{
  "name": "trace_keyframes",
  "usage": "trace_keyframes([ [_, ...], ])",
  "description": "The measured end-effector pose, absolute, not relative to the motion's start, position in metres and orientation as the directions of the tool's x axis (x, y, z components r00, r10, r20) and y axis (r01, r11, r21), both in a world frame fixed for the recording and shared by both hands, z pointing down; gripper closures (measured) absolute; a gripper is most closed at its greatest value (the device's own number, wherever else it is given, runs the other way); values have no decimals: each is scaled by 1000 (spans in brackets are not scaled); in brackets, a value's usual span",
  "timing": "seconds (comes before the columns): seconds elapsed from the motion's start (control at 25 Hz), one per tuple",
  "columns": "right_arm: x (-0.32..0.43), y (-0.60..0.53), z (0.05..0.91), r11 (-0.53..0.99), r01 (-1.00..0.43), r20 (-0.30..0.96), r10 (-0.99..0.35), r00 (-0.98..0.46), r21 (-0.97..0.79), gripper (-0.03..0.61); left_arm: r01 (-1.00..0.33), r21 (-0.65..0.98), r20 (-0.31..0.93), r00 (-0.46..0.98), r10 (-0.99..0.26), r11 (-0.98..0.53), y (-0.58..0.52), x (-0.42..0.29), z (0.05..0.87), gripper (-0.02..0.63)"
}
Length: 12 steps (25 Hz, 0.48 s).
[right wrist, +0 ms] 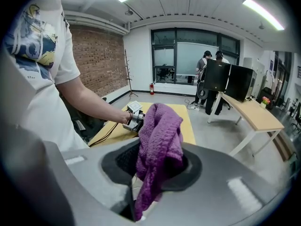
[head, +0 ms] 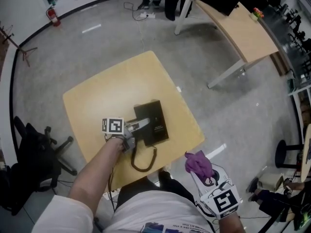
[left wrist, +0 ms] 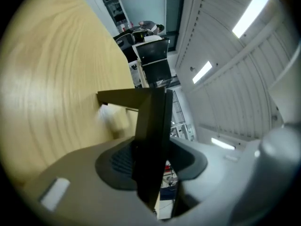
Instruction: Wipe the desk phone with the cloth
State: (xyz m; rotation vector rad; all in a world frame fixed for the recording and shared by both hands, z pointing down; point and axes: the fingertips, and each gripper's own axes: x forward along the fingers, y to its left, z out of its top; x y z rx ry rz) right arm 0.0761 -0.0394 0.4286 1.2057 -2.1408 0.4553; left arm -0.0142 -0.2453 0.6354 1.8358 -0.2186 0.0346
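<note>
A black desk phone (head: 151, 122) lies on the light wooden table (head: 97, 101), and its coiled cord (head: 144, 163) trails toward the near edge. My left gripper (head: 141, 126) reaches in from the phone's left side. In the left gripper view it is rolled onto its side, and the phone's thin black edge (left wrist: 153, 140) stands between its jaws (left wrist: 153, 161), gripped. My right gripper (head: 203, 173) hangs off the table's near right corner, shut on a purple cloth (head: 198, 161). In the right gripper view the cloth (right wrist: 160, 131) bunches up out of that gripper (right wrist: 153, 168).
A black office chair (head: 36, 154) stands left of the table. A second long table (head: 245, 28) is at the upper right. Grey floor surrounds the wooden table. Dark monitors (right wrist: 228, 81) and people (right wrist: 211, 60) stand at the far end of the room.
</note>
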Motion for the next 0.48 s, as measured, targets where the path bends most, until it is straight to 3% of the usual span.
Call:
trace_keyframes([
  [0.48,85,-60,426,568,-823,639,-634,-436,2,472,-248,892,214,968,-130,-378,-229,-13,599,433],
])
